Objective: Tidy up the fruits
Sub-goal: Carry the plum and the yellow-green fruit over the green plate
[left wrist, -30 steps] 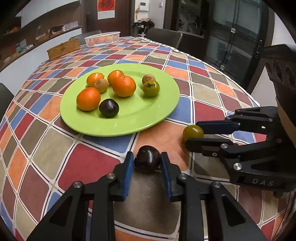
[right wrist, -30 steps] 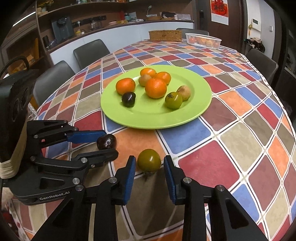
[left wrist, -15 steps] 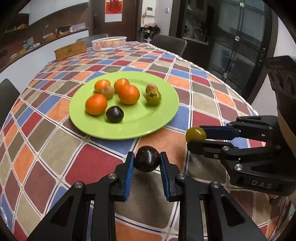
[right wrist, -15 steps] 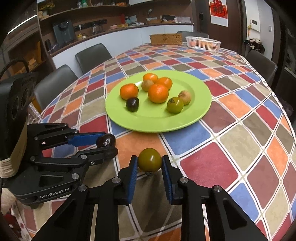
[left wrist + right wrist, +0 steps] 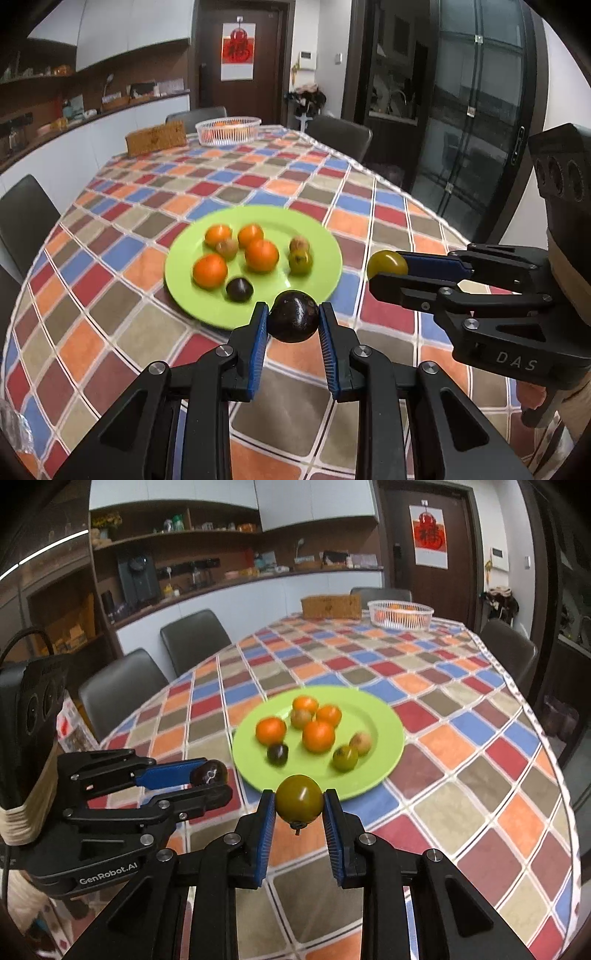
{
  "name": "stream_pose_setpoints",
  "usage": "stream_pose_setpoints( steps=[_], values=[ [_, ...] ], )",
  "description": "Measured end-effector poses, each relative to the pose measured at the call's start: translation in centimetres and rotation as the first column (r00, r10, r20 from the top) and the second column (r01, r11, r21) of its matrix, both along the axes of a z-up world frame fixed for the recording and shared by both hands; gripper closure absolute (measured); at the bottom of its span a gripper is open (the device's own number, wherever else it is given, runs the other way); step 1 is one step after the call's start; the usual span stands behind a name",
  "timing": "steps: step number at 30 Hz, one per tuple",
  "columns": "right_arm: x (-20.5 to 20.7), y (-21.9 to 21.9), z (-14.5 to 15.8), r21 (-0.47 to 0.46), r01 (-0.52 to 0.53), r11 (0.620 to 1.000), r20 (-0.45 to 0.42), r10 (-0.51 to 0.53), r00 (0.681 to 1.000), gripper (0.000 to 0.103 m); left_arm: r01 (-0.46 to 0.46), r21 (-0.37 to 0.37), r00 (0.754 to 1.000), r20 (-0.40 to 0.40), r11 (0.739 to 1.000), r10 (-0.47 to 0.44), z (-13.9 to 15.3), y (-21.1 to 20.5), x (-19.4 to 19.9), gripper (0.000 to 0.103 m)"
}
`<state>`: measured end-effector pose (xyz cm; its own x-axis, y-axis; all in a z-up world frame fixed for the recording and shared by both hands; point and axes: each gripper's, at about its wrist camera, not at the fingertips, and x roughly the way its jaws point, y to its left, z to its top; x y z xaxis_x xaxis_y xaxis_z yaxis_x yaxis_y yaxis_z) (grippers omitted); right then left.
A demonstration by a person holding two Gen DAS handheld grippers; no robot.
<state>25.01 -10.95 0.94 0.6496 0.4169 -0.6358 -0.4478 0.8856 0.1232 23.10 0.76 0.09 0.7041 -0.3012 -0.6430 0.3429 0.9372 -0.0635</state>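
Observation:
My left gripper [image 5: 293,322] is shut on a dark purple plum [image 5: 293,316] and holds it in the air above the table, just before the green plate [image 5: 317,291]. My right gripper [image 5: 299,804] is shut on a green tomato [image 5: 299,798], also lifted, near the plate's front rim [image 5: 388,760]. Each gripper shows in the other's view: the right with its tomato [image 5: 386,263], the left with its plum [image 5: 209,771]. The plate holds several oranges, two brownish fruits, a green tomato [image 5: 300,261] and a dark plum [image 5: 239,289].
The table has a checkered cloth [image 5: 122,332]. At its far end stand a white basket with fruit [image 5: 228,130] and a woven box [image 5: 156,138]. Grey chairs [image 5: 195,638] ring the table. The table's right edge [image 5: 546,746] drops off near a glass door.
Both grippers have closed on their fruits and lifted them off the table, rising and tilting so the plate now sits lower and farther in view.

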Motion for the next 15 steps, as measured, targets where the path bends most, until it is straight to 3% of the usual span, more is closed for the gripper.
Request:
stream_pose_setpoints(
  steps=[15],
  values=[
    [2.6, -0.1, 3.4, 0.023, 0.026, 0.999, 0.092, -0.028, 0.995, 0.076, -0.037, 0.003, 0.996, 0.083, 0.999, 0.036, 3.7, 0.0, 2.7, 0.076]
  ],
)
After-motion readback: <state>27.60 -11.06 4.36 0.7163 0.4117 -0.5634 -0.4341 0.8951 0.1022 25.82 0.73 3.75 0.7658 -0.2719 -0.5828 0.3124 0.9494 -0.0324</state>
